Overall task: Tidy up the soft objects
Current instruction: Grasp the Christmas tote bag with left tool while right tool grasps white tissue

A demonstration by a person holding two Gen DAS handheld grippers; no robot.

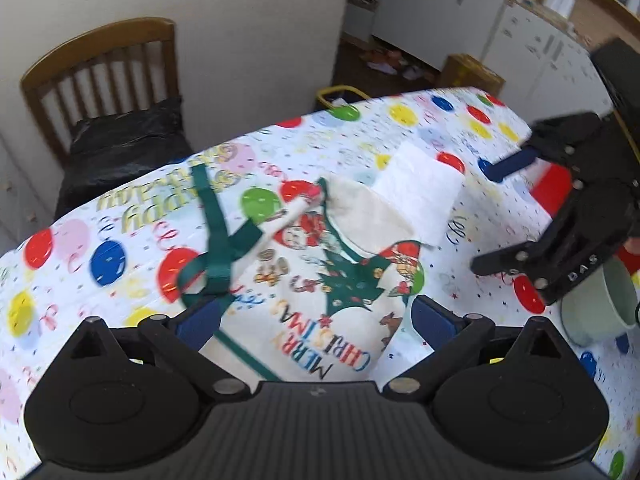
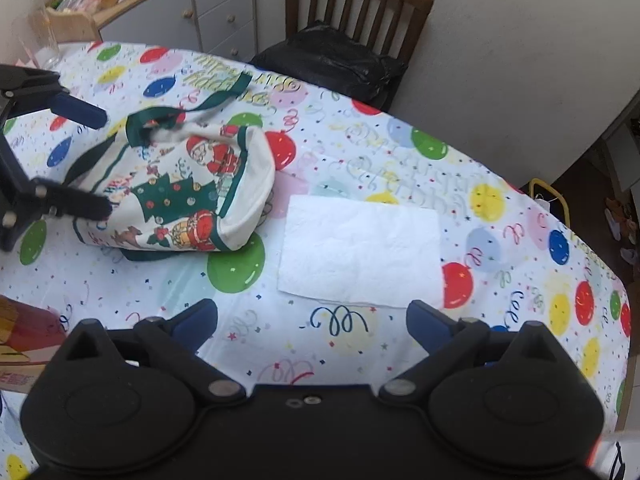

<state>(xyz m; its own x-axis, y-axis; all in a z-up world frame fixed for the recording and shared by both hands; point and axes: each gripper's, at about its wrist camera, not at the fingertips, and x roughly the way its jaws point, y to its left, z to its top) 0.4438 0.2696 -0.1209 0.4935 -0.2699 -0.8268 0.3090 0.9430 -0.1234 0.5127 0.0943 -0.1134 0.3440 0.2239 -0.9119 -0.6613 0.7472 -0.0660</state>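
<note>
On the table, spread with a balloon-print party cloth, lies the soft thing I am sorting: a cream Christmas apron trimmed in green, printed with a Santa, a tree and "MERRY CHRISTMAS". It sits bunched in a rumpled heap, its green straps trailing loose over the cloth on the side towards the wooden chair. Just beside the apron, flat and apart from it by a narrow strip of cloth, rests a white paper napkin.

My left gripper hangs over the near edge of the apron, fingers spread wide with the blue pads well apart, and I hold nothing in it. One pad sits above the strap end, the other above the printed hem; I cannot tell whether either touches the fabric.

My right gripper hovers above the bare cloth just short of the napkin, likewise wide open and holding nothing. From my left camera I see it at the right edge, both fingers splayed, near a pale green bowl and a red box.

The chair stands against the wall beyond the table with a black bag on its seat. White cabinets line the room behind.
</note>
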